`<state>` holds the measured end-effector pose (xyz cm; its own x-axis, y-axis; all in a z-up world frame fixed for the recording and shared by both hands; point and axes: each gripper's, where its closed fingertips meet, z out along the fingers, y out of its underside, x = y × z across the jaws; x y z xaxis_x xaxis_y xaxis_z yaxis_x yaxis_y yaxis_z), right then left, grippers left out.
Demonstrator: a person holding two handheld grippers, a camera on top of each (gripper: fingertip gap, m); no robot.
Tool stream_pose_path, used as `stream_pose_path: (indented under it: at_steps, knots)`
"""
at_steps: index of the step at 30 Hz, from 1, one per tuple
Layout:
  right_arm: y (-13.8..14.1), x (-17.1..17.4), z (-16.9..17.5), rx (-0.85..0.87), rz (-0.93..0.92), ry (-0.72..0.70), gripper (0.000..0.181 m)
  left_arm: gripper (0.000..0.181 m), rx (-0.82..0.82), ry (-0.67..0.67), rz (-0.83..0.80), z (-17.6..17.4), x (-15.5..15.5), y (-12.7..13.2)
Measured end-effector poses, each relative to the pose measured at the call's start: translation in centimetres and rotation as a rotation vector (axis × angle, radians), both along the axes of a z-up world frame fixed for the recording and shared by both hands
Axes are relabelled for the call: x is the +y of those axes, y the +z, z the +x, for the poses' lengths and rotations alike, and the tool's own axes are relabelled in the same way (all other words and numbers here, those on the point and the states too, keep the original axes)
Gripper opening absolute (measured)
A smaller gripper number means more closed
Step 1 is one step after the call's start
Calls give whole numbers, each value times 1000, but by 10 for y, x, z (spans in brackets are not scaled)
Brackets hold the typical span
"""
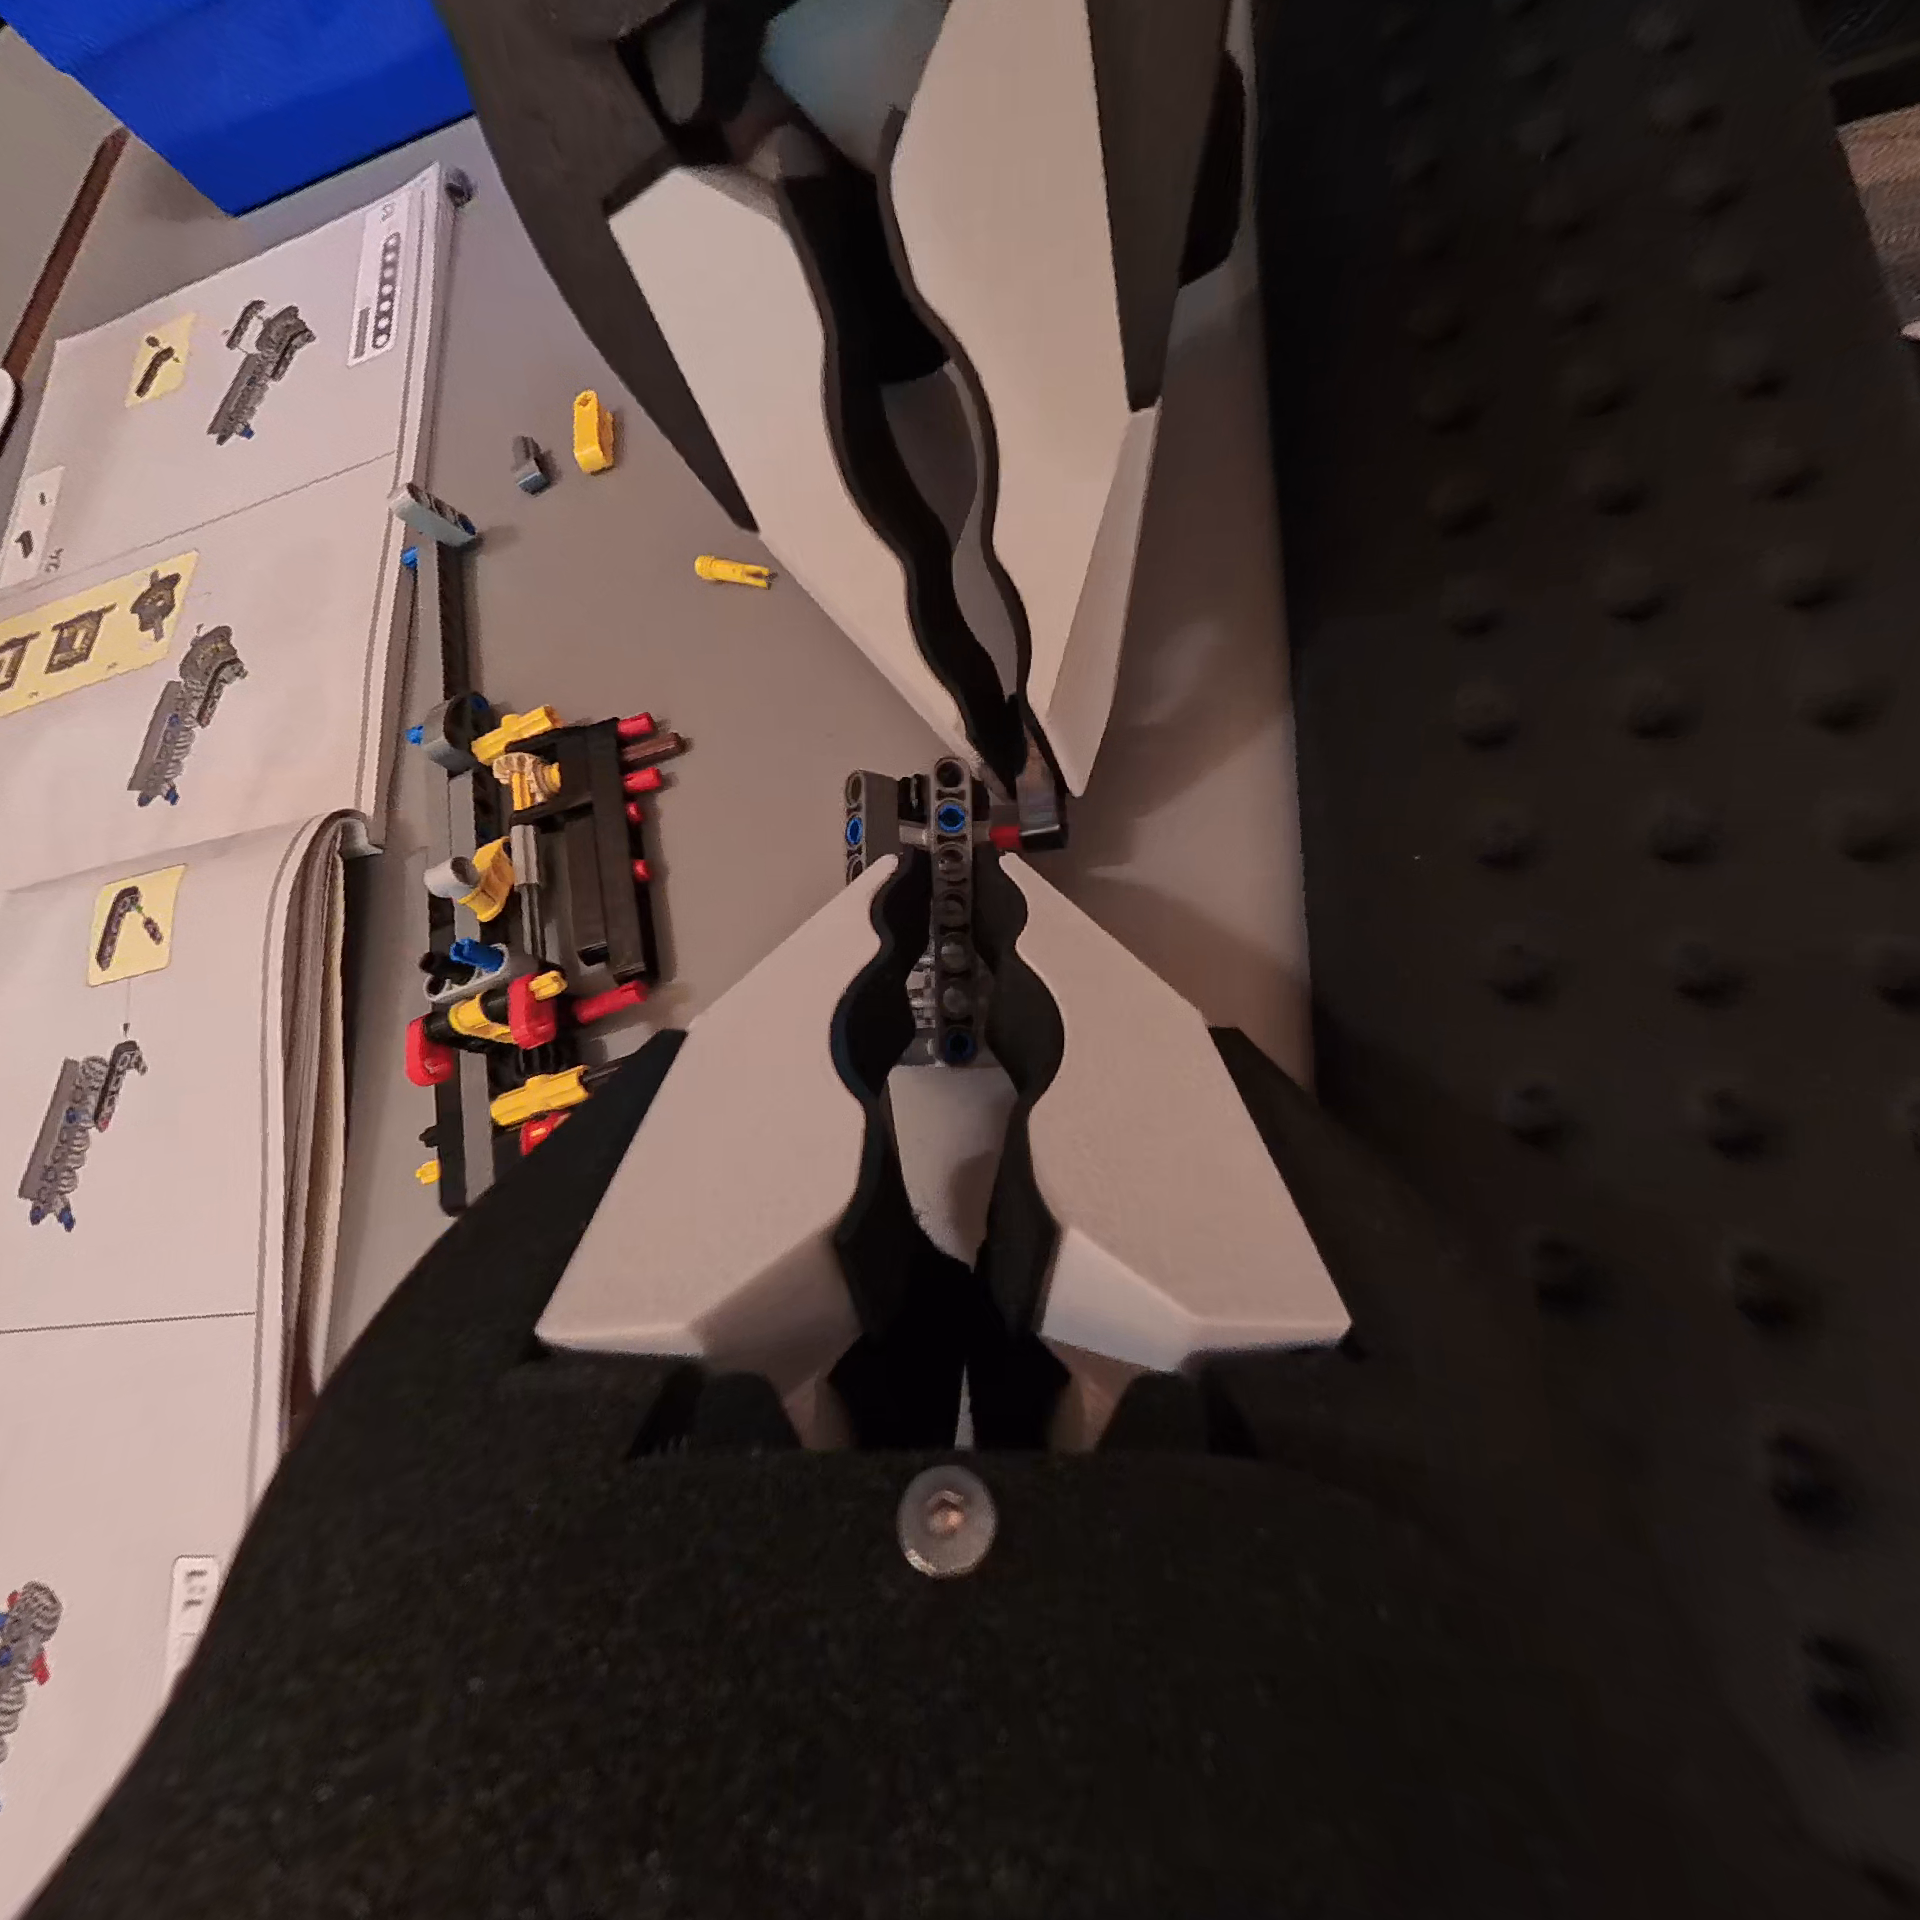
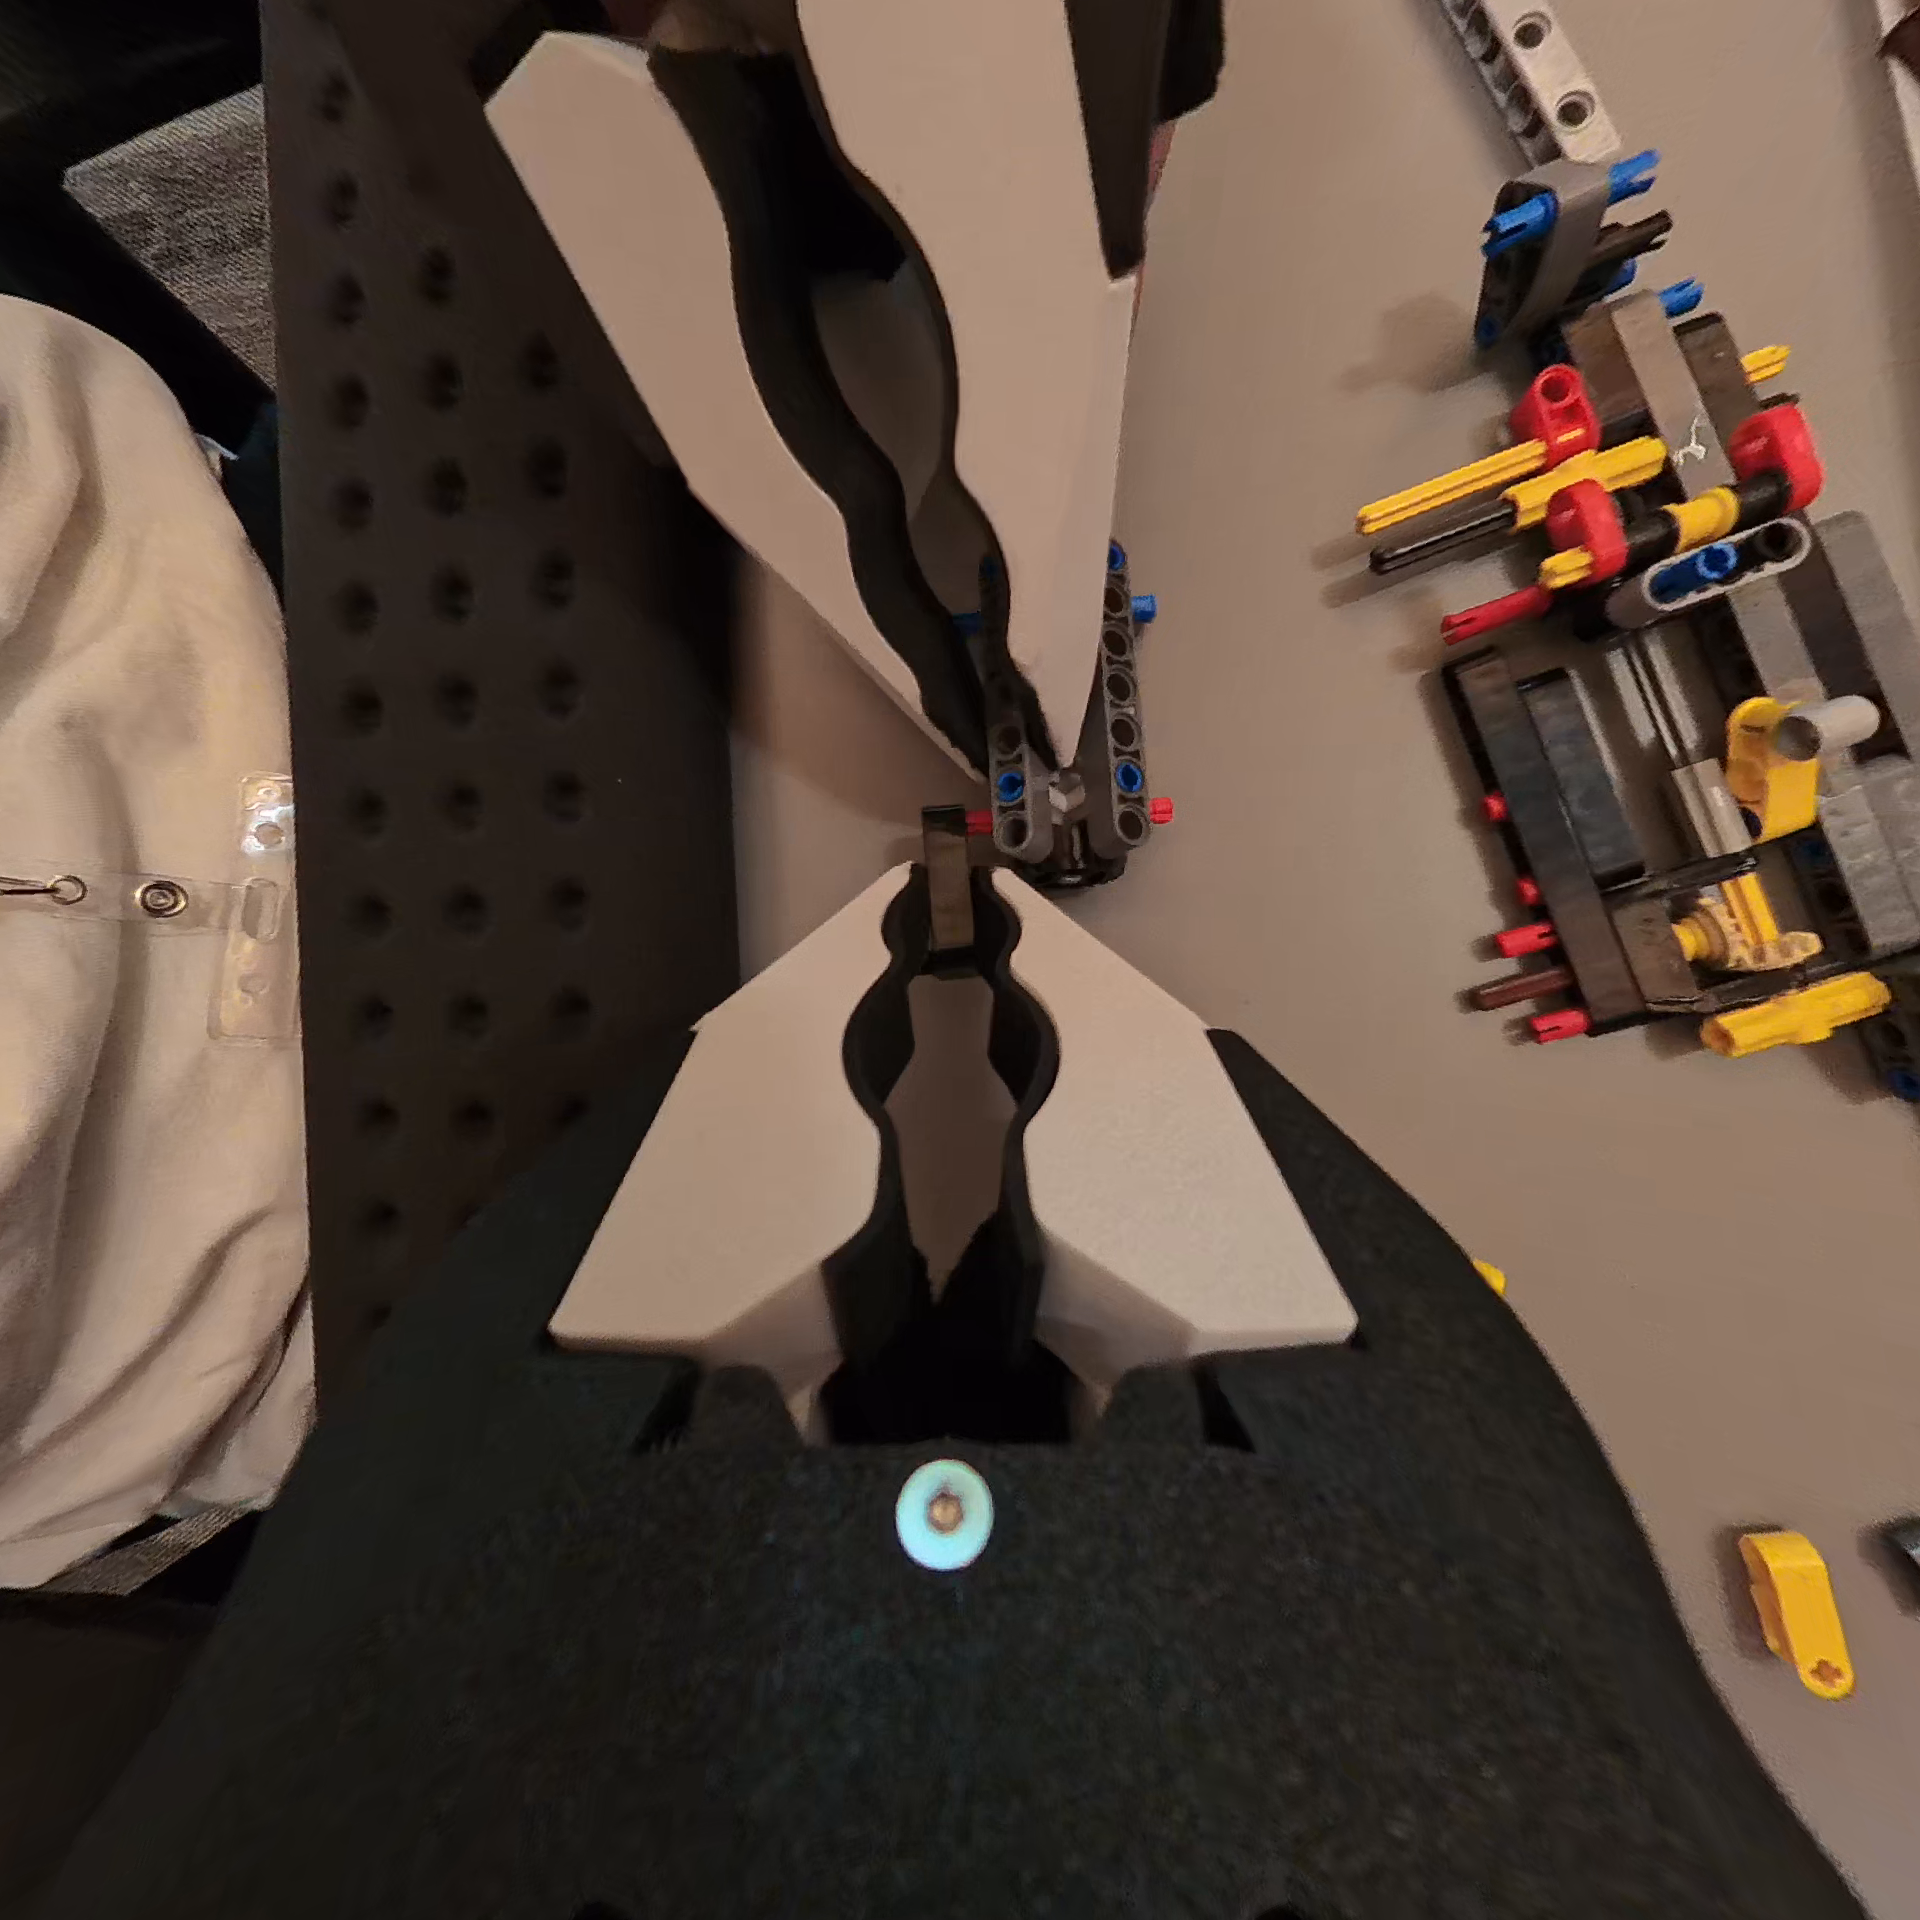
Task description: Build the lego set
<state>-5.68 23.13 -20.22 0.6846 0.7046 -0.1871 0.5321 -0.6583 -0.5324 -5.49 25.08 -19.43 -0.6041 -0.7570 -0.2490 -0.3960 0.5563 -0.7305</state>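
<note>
My left gripper [image 1: 951, 868] is shut on a small grey beam assembly [image 1: 948, 914] with blue pins and holds it above the grey table. My right gripper [image 2: 948, 878] is shut on a small black piece [image 2: 945, 883] and holds it against a red pin [image 2: 979, 823] at the assembly's end. The two grippers meet tip to tip. In the left wrist view the right gripper [image 1: 1023, 800] comes in from above; in the right wrist view the left gripper [image 2: 1023, 743] holds the assembly [image 2: 1070, 800]. The larger black, yellow and red build [image 1: 551, 935] lies on the table, also in the right wrist view [image 2: 1683, 727].
An open instruction booklet [image 1: 208, 727] lies left of the build. Loose yellow pieces [image 1: 592, 431], [image 1: 732, 571], [image 2: 1797, 1621] and a grey piece [image 1: 530, 462] lie on the table. A black perforated panel [image 1: 1610, 935] runs along one side. A person's light garment [image 2: 125, 935] lies beyond it. My two grippers' fingertips are within a few centimetres of each other.
</note>
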Motion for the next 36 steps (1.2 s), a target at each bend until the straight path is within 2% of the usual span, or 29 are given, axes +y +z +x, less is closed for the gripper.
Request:
stream_pose_path:
  at_steps: [4,9,15,20,22,26,34,36]
  knots:
    - [-3,2,1,-22,8,-9,7,7,5,6,11,0,1,-1]
    - [-4,10,2,-189,164,22,7,7,21,42,-20,2,7,0]
    - [5,13,5,-184,283,7,8,7,23,65,-55,3,11,3]
    - [2,7,0,-62,220,-2,7,7,32,26,-59,-1,5,1]
    - [1,3,-3,29,143,-13,7,7,40,6,-62,-3,2,0]
    - [0,3,-5,84,108,-11,7,7,51,-4,-68,-4,1,0]
    - [-7,2,-2,32,110,-12,7,8,-19,-3,5,-1,-1,-2]
    - [-8,3,-1,29,115,-16,7,14,-16,-19,8,-3,-4,-3]
